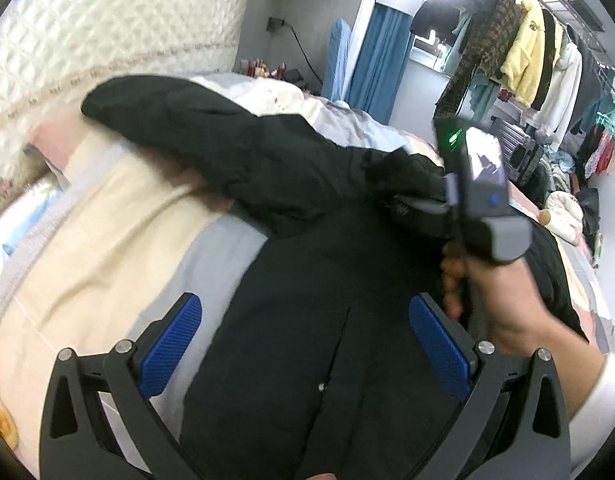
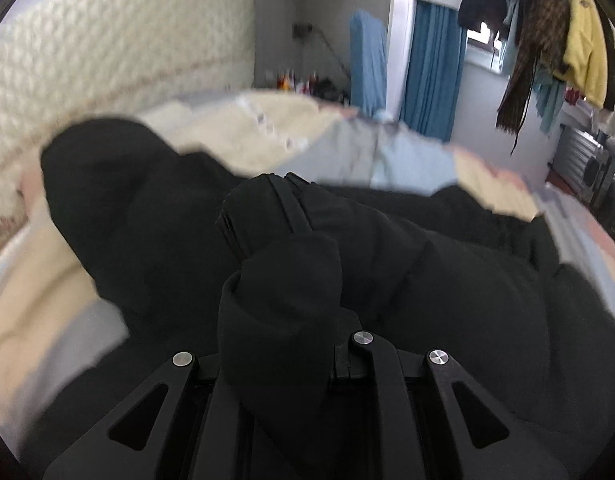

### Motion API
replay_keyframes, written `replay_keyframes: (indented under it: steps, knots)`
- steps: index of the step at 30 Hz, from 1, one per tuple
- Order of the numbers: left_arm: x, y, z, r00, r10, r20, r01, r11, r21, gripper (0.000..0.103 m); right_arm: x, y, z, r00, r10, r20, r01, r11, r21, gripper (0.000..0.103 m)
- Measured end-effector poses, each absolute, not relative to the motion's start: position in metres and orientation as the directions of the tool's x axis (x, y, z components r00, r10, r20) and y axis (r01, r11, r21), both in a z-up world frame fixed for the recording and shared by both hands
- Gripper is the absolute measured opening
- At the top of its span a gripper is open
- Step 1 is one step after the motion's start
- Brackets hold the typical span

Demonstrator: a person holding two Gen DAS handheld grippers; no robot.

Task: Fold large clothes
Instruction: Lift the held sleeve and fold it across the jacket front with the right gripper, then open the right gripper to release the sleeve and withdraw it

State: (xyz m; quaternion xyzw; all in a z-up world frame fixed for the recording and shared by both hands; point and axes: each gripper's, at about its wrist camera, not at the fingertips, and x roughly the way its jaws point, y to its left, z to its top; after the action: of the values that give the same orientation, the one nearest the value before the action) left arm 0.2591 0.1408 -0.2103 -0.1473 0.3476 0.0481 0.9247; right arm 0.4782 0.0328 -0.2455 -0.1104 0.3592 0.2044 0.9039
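My left gripper [image 1: 305,340] hangs wide open over the black coat [image 1: 307,300], holding nothing; the coat lies spread on the bed [image 1: 107,216], one sleeve [image 1: 179,128] reaching toward the headboard [image 1: 107,20]; my right gripper [image 2: 279,280] is closed on a bunched fold of the coat [image 2: 447,280].

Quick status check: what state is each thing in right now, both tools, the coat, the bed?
Left tool: open, holding nothing, above the coat.
Right tool: shut on a bunch of coat fabric.
Coat: black, spread on the bed, one sleeve stretched toward the headboard, not yet folded.
Bed: covered with a pale patchwork sheet, coat on top.
Rack clothes: hanging.
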Motion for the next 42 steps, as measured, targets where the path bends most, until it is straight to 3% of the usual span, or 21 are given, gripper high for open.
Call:
replay_keyframes:
  steps: [7, 10, 12, 17, 23, 29, 36, 38, 42]
  knots:
    - [0.264, 0.139, -0.222, 0.733, -0.03, -0.68, -0.19, 0.95, -0.246, 0.103, 0.478, 0.024, -0.255, 0.636, 0.291, -0.715, -0.44, 0.897, -0.026, 0.011]
    - [0.26, 0.14, -0.218, 0.741, -0.032, -0.67, -0.187, 0.95, -0.252, 0.103, 0.471, 0.025, -0.244, 0.616, 0.296, -0.73, -0.472, 0.881, -0.04, 0.016]
    - [0.259, 0.139, -0.216, 0.744, -0.031, -0.668, -0.183, 0.951, -0.248, 0.103, 0.468, 0.024, -0.24, 0.587, 0.315, -0.745, -0.496, 0.868, -0.025, 0.024]
    - [0.256, 0.131, -0.213, 0.744, -0.031, -0.667, -0.166, 0.959, -0.23, 0.103, 0.432, 0.008, -0.217, 0.587, 0.356, -0.727, -0.55, 0.834, -0.036, 0.075]
    - [0.249, 0.112, -0.204, 0.759, -0.052, -0.649, -0.12, 0.968, -0.219, 0.103, 0.391, -0.055, -0.191, 0.655, 0.377, -0.655, -0.528, 0.848, -0.039, 0.077]
    - [0.246, 0.087, -0.201, 0.767, -0.098, -0.635, -0.063, 0.972, -0.226, 0.103, 0.366, -0.166, -0.187, 0.772, 0.235, -0.591, -0.335, 0.94, -0.064, 0.077]
    - [0.248, 0.067, -0.205, 0.767, -0.094, -0.634, -0.046, 0.978, -0.201, 0.103, 0.355, -0.273, -0.215, 0.786, 0.07, -0.614, -0.082, 0.997, 0.007, 0.086]
    - [0.249, 0.063, -0.206, 0.768, -0.089, -0.634, -0.047, 0.98, -0.195, 0.103, 0.355, -0.288, -0.221, 0.781, 0.036, -0.624, -0.046, 0.999, -0.001, 0.092]
    - [0.254, 0.053, -0.21, 0.766, -0.078, -0.638, -0.039, 0.985, -0.168, 0.103, 0.359, -0.311, -0.241, 0.743, 0.021, -0.669, -0.014, 1.0, 0.017, 0.093]
